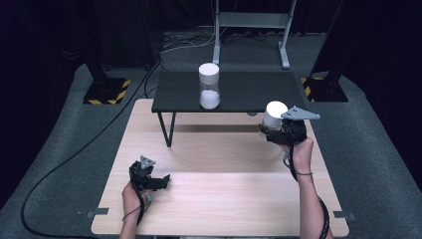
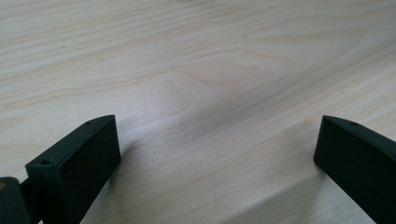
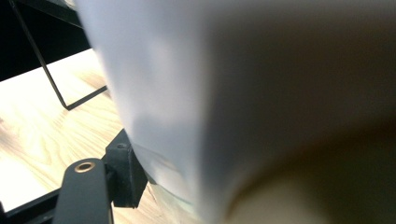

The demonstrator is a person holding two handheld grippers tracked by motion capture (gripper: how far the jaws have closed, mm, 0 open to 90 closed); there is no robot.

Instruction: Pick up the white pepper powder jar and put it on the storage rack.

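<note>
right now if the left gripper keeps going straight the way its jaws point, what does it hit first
Most likely the bare wooden table. The left gripper has open jaws angled down at it, with nothing between them and nothing ahead, though the exact slant is hard to judge.

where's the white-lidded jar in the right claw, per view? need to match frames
High view: white-lidded jar right of centre, clamped in the right claw, just off the black shelf's right front corner.
Left gripper view: not in it; open claw over bare wooden table.
Right gripper view: jar close up, blurred, spanning most of the picture.
Shared landmark: the light wooden table.
</note>
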